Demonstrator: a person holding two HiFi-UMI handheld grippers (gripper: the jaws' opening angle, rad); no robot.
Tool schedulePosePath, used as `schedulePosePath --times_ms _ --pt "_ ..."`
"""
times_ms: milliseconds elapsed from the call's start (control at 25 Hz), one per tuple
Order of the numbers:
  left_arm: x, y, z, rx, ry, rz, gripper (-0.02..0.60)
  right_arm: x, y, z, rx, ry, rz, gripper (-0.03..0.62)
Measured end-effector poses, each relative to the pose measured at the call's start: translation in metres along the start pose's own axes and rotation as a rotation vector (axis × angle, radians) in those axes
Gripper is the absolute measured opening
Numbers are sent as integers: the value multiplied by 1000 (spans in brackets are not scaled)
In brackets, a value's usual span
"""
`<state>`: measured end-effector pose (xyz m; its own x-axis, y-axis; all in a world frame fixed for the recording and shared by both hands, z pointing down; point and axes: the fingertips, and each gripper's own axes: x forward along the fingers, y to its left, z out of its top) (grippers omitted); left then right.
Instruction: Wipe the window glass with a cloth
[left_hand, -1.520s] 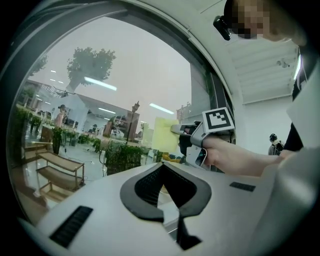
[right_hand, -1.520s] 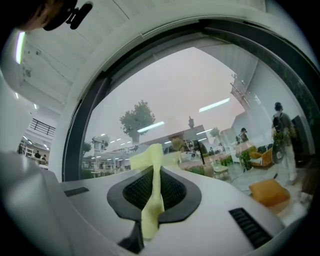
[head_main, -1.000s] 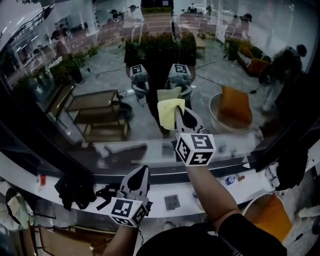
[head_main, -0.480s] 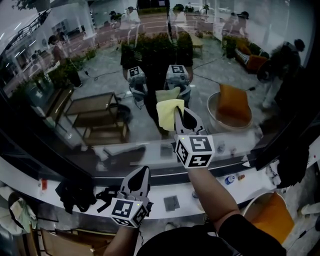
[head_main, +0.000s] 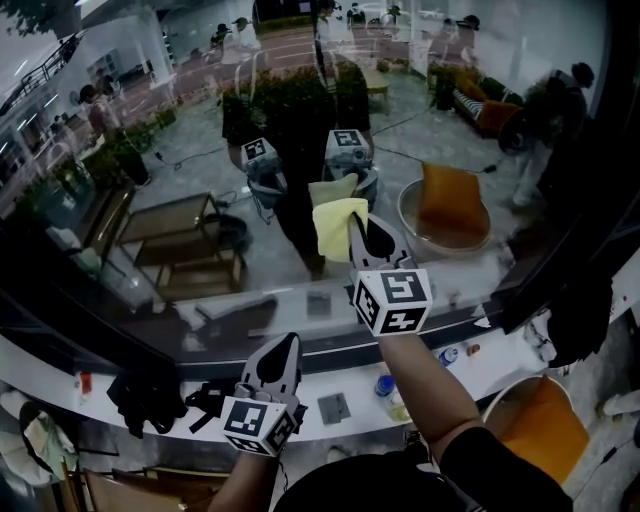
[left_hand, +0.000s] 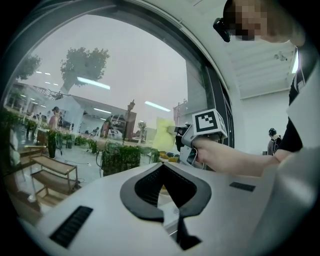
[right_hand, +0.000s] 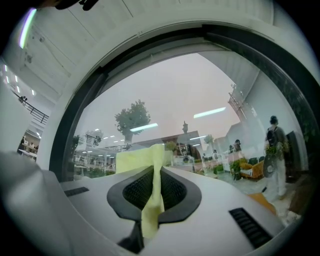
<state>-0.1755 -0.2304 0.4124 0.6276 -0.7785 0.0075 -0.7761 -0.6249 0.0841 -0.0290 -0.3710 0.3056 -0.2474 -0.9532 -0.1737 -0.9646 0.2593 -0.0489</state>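
Note:
The window glass (head_main: 170, 140) fills the upper head view and shows reflections of both grippers. My right gripper (head_main: 362, 226) is raised against the pane, shut on a yellow cloth (head_main: 337, 224) that spreads flat on the glass above its tips. In the right gripper view the cloth (right_hand: 137, 159) sticks out past the closed jaws of the gripper (right_hand: 154, 169) and hangs down between them. My left gripper (head_main: 284, 346) is held low over the sill, shut, with nothing in it. The left gripper view shows its own gripper (left_hand: 161, 166), with the cloth (left_hand: 163, 134) beyond.
A dark window frame (head_main: 150, 345) runs below the pane. The white sill (head_main: 430, 375) carries a black bundle (head_main: 148, 396), a small dark square (head_main: 333, 407) and bottles (head_main: 386, 386). An orange chair (head_main: 540, 425) stands at the lower right.
The right gripper and cloth stay at about the same spot on the glass. Only the head view has shifted a little. The left gripper has not moved.

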Motion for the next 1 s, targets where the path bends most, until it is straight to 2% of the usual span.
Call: schedulePosePath --times_ms 560,840,1000 --pt "62 -63 3 3 20 -93 5 -31 -97 13 -18 1 -82 40" --pt "104 -127 0 13 39 -132 5 -64 -177 25 -31 6 -120 38" --pt "117 -135 -2 10 47 -162 5 -67 -200 23 -40 18 -156 38"
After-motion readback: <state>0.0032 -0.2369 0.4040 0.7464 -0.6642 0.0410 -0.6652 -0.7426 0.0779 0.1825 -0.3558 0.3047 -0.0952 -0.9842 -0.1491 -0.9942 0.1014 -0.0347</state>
